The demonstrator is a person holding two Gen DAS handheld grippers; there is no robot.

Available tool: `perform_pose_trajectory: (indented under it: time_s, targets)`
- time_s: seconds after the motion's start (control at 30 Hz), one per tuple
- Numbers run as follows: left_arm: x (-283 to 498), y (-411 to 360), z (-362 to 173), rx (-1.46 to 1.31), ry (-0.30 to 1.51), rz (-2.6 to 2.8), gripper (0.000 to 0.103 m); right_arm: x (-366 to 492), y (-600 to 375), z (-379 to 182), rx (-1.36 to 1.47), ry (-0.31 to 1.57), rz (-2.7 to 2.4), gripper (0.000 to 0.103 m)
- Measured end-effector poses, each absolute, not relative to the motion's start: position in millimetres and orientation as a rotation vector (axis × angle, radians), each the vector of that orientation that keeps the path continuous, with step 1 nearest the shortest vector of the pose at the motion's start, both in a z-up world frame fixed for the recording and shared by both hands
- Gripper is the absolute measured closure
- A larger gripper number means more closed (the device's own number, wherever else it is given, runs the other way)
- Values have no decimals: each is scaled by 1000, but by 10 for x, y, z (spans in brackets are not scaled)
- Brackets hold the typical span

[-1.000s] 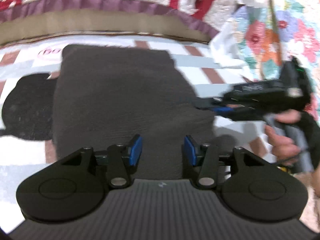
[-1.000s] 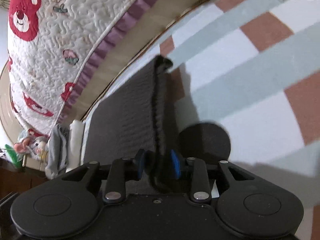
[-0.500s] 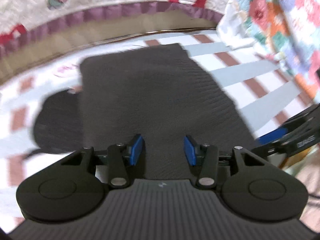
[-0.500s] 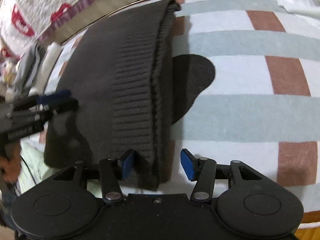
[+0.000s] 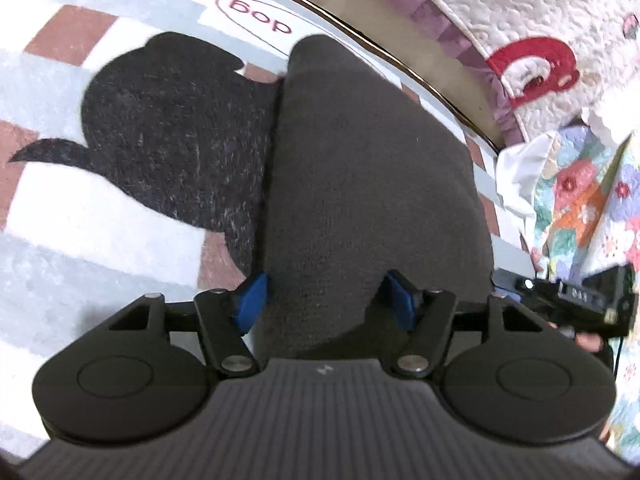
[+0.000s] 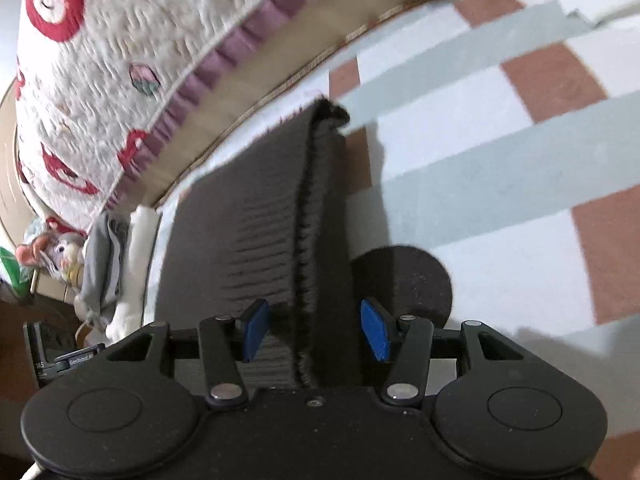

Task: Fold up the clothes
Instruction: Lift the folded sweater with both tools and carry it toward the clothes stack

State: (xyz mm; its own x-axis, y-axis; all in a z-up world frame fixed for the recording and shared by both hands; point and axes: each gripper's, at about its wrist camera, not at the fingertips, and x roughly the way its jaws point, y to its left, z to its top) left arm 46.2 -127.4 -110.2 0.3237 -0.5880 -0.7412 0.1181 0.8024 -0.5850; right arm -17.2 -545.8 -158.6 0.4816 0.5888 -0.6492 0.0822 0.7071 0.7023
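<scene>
I am looking down at a checked rug (image 5: 100, 216), with pale blue, white and brick-red squares and a black dog shape (image 5: 168, 136) woven into it under a small red oval label (image 5: 256, 21). A folded dark grey sweater (image 5: 372, 184) is lying flat on the rug, partly covering the dog shape on its right. In the right wrist view the sweater's (image 6: 256, 232) stacked ribbed edges are facing right, and a black round patch of the rug's (image 6: 500, 184) pattern is showing just beside them. At the far left a small pile of grey and white cloth (image 6: 116, 264) is resting by the rug's edge.
</scene>
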Motion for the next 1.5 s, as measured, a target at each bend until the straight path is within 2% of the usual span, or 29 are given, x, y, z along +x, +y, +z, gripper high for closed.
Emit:
perform_pose_trajectory:
  time_s: [0.2, 0.27, 0.33, 0.4, 0.47, 0.57, 0.67, 0.73, 0.8, 0.9, 0.97, 1.03, 1.1, 1.17, 1.2, 1.27, 1.5]
  targets:
    - [549, -1260, -1338, -608, 1209, -493, 29, -200, -5451, -1713, 806, 1062, 379, 38]
    - [574, -1295, -1393, -616, 1209, -518, 21, -166, -5453, -1900, 890, 1086, 400, 31]
    - [598, -1340, -1443, -612, 1204, -548, 20, -126, -5449, -2021, 974, 1060, 441, 31]
    - [592, -1382, -1448, -597, 1179, -533, 31, -116, -5380, -2003, 924, 1003, 471, 39]
    - [558, -1487, -1332, -483, 1135, -522, 56, -158, -5290, -1864, 837, 944, 483, 53]
    - [420, -1769, -1038, -246, 1034, -539, 63, -270, -5160, -1538, 712, 816, 511, 59]
    - [445, -1822, -952, -254, 1028, -520, 63, -295, -5132, -1340, 669, 738, 530, 60]
    - [508, -1797, -1044, -291, 1071, -491, 61, -217, -5135, -1425, 660, 786, 477, 59]
    - [559, -1765, -1216, -341, 1140, -461, 53, -153, -5152, -1551, 688, 838, 443, 58]
    - [612, -1693, -1361, -417, 1160, -455, 44, -91, -5229, -1679, 764, 863, 454, 49]
    - [648, -1713, -1437, -425, 1173, -465, 32, -33, -5284, -1796, 824, 881, 482, 42]
    - [675, -1764, -1526, -447, 1175, -455, 29, 49, -5303, -1928, 878, 899, 492, 41]
    - [625, -1828, -1573, -413, 1136, -451, 37, 69, -5241, -1929, 842, 865, 498, 45]
    - [551, -1940, -1522, -287, 1079, -466, 60, 28, -5171, -1809, 771, 816, 515, 54]
    - [510, -1999, -1465, -219, 1054, -478, 63, -15, -5145, -1735, 752, 786, 526, 56]
    - [464, -2029, -1342, -174, 1034, -480, 66, -96, -5092, -1581, 724, 732, 539, 58]
    - [152, -1679, -632, -37, 870, -496, 66, -227, -4613, -907, 626, 606, 577, 59]
